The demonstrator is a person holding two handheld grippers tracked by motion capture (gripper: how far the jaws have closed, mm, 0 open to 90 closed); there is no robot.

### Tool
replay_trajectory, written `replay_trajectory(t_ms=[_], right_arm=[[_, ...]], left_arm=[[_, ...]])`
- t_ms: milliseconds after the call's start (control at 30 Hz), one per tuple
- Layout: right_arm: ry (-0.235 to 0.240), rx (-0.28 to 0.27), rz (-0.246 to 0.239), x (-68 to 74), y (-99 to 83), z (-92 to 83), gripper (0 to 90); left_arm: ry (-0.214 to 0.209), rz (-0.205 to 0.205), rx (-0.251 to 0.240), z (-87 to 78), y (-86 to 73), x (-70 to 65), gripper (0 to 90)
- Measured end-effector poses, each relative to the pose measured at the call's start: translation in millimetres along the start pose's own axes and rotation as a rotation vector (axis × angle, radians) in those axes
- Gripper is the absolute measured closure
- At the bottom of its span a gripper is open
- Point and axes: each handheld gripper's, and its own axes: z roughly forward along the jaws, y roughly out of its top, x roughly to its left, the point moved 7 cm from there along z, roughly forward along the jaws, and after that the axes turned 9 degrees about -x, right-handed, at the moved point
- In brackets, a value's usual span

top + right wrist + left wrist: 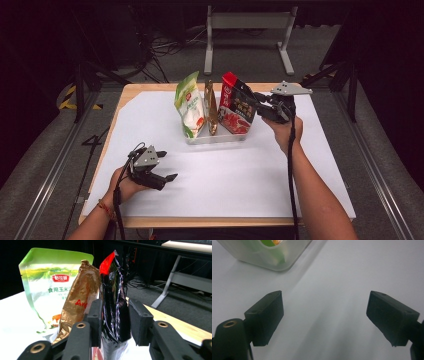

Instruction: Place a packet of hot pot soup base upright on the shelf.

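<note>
Where the high view looks down on the white-covered worktop (pixel 225 175), three pouches stand upright in a clear tray (pixel 216 139) near the far middle: a green pouch (pixel 189 106) on the left, a gold pouch (pixel 211 107) between, and a red pouch (pixel 236 104) on the right. The right hand-held gripper (pixel 260 106), held up off the worktop, meets the right edge of the red pouch, with its grey plate on top. The left hand-held gripper (pixel 167 178) lies low over the near left of the worktop, well apart from the tray, its jaws spread and pointing right. In the left gripper view, the left hand-held gripper (pixel 324 317) has its two black jaws wide apart over bare white surface, and a corner of the tray (pixel 279 261) with some green inside sits at the top left. In the right gripper view, the right hand-held gripper (pixel 113 320) has both jaws pressed against the dark, crinkled side of the red pouch (pixel 113 297), gripping it; the gold pouch (pixel 80 300) stands just beside it, and the green pouch (pixel 47 287) is farther left.
</note>
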Motion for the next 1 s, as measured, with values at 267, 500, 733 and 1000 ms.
replay_trajectory(t_ms=[267, 500, 733, 1000], right_arm=[[-0.011, -0.009, 0.011, -6.5, -2.7, -11.9, 61.9], [-0.015, 0.001, 0.003, -7.3, -8.3, -19.4, 60.3], [-0.023, 0.007, -0.012, -9.3, -13.3, -29.9, 54.7], [-0.001, 0.022, -0.069, -2.9, -18.6, -42.2, 42.2]], left_arm=[[0.0, -0.002, 0.0, 0.2, 0.2, -0.1, 15.0], [0.002, -0.003, -0.004, -0.1, 0.7, -0.1, 15.0], [0.008, -0.008, -0.011, -1.2, 1.5, 0.8, 15.0], [0.028, -0.013, -0.02, -2.4, 2.4, 2.9, 14.2]])
